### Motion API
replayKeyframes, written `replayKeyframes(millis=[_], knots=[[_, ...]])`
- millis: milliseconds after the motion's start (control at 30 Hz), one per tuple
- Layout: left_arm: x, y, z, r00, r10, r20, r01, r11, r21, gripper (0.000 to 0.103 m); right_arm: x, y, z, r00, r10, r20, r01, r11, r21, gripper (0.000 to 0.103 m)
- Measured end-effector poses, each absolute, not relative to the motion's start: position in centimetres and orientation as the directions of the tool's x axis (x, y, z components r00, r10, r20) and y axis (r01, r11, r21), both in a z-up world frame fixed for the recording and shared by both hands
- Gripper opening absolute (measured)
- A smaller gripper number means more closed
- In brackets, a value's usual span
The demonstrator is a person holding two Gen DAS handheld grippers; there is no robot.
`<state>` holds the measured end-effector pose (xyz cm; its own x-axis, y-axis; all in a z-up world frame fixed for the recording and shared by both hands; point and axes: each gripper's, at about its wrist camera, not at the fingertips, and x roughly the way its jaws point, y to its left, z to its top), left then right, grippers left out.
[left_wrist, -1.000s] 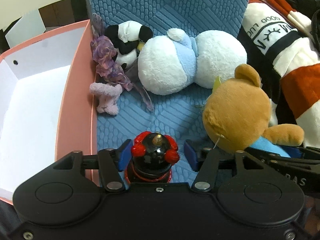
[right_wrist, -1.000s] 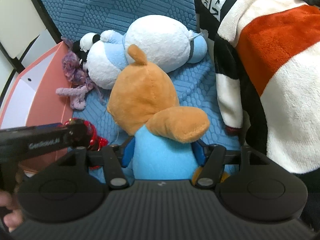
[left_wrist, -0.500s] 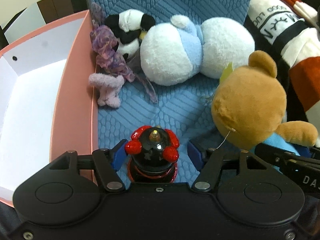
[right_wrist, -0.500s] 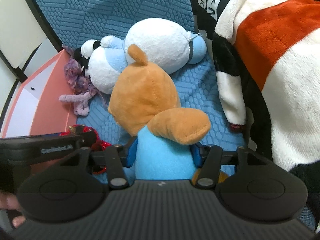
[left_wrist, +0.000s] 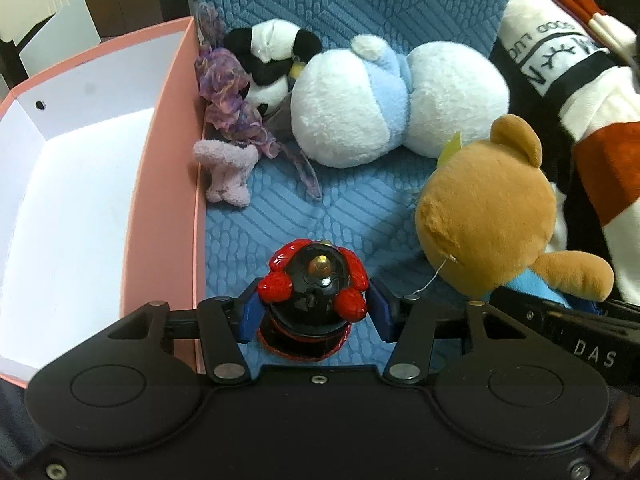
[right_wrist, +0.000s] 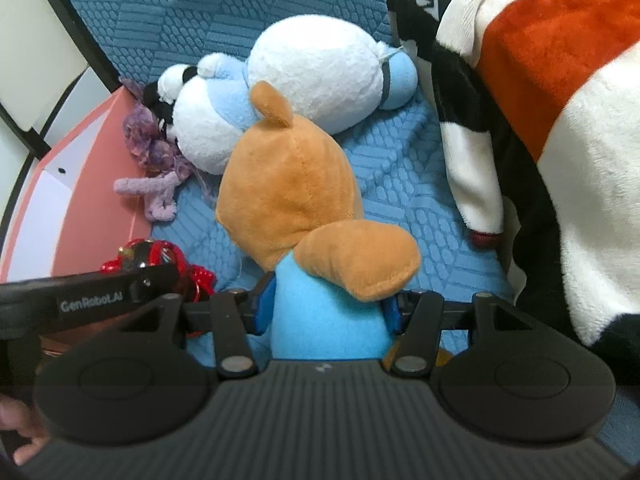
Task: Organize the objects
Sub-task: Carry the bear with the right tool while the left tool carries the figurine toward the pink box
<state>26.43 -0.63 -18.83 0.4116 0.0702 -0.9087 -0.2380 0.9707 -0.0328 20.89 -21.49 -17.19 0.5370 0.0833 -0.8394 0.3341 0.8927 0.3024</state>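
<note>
My left gripper is shut on a black and red figurine, held above the blue seat cushion, just right of the pink box. My right gripper is shut on the blue body of a brown teddy bear, which also shows in the left wrist view. The figurine shows at the left of the right wrist view. A white and blue plush, a panda plush and a purple plush lie at the back of the cushion.
The pink box has a white inside and stands open along the cushion's left edge. A striped white, orange and black blanket is piled on the right. The seat back rises behind the plush toys.
Both grippers have risen a little with their loads. The figurine and the bear sit slightly higher over the cushion, and the view has pulled back from the plush toys.
</note>
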Motion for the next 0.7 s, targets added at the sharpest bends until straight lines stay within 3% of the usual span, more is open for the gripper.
replayKeyframes(millis=[700], knots=[[23.5, 0.5, -13.6, 0.455, 0.024, -0.890, -0.245, 0.964, -0.100, 0.051, 18.3, -19.3, -13.6, 0.570, 0.144, -0.809, 0.348, 0.850, 0.396, 0.055]])
